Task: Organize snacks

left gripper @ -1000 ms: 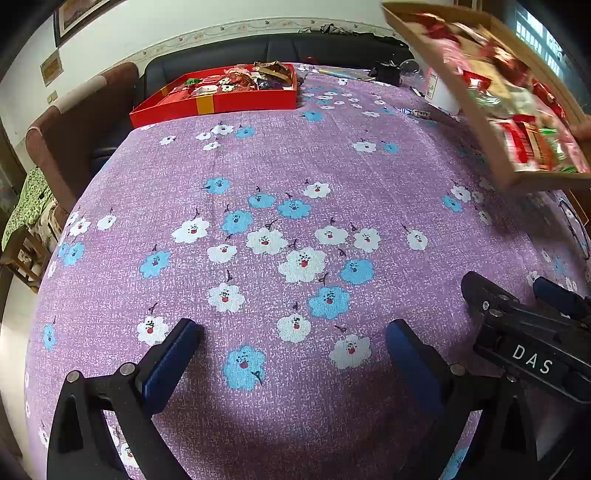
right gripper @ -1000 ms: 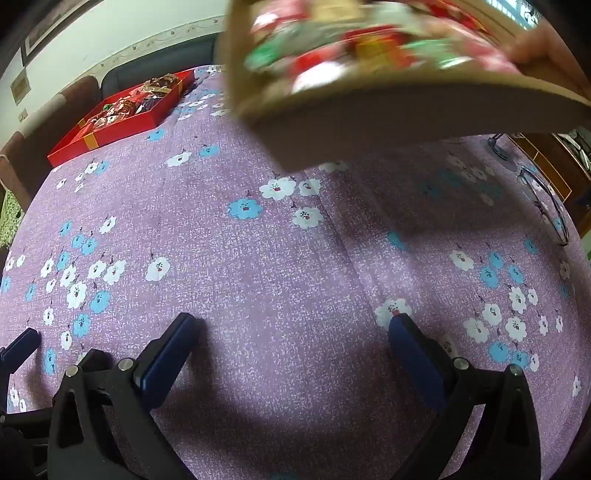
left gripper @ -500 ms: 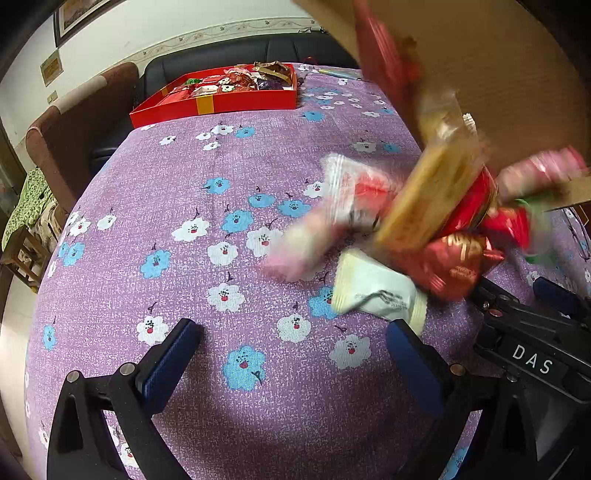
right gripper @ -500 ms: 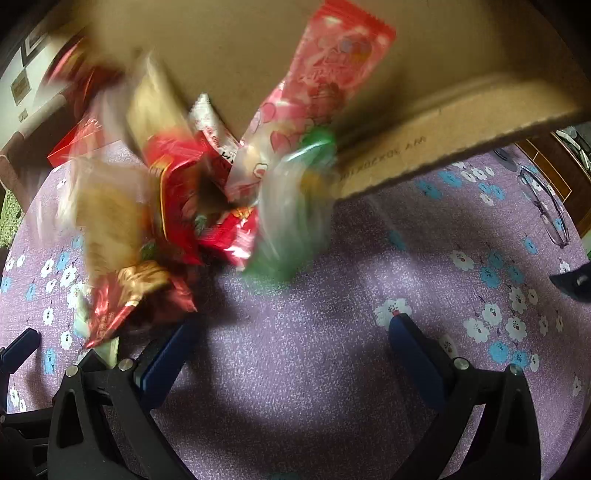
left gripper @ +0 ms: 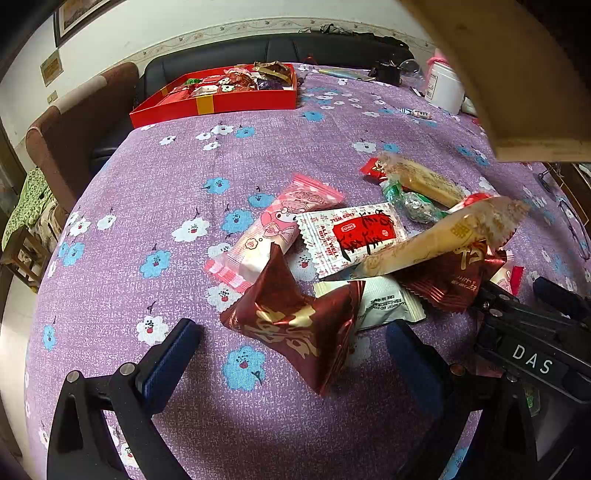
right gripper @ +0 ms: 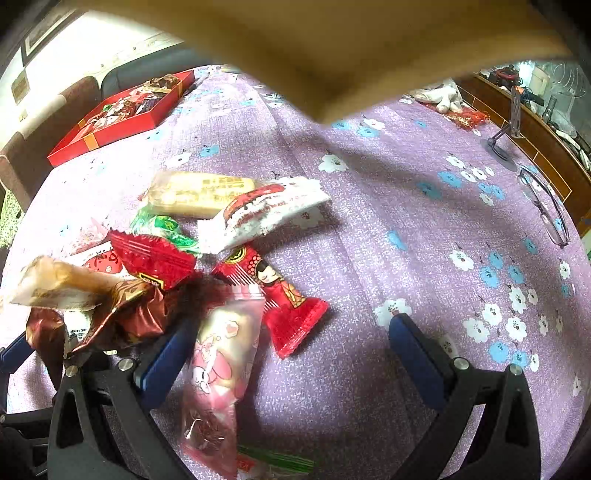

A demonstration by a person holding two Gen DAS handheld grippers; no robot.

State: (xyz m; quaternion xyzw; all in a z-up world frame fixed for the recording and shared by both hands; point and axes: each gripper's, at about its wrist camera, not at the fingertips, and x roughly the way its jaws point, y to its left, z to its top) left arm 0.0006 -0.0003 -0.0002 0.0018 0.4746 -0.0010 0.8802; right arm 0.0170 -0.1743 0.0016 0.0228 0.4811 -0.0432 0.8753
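Home living room; table under a purple flowered cloth; black sofa and brown armchair behind it; framed picture on the wall; wooden sideboard with clutter.

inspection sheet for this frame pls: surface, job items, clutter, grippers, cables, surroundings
Surface: purple flowered tablecloth, covers the whole table.
Job's things: loose snack packets in a pile, among them a dark red foil packet, a pink cartoon packet and a red doll-print packet; red gift box with snacks at the far edge; cardboard tray held tilted above the pile.
Clutter: white jar, eyeglasses, small stand.
Grippers: left gripper open, right gripper open, neither holding anything.
Cables: nothing seen.
Surroundings: black sofa, brown armchair, wooden ledge.
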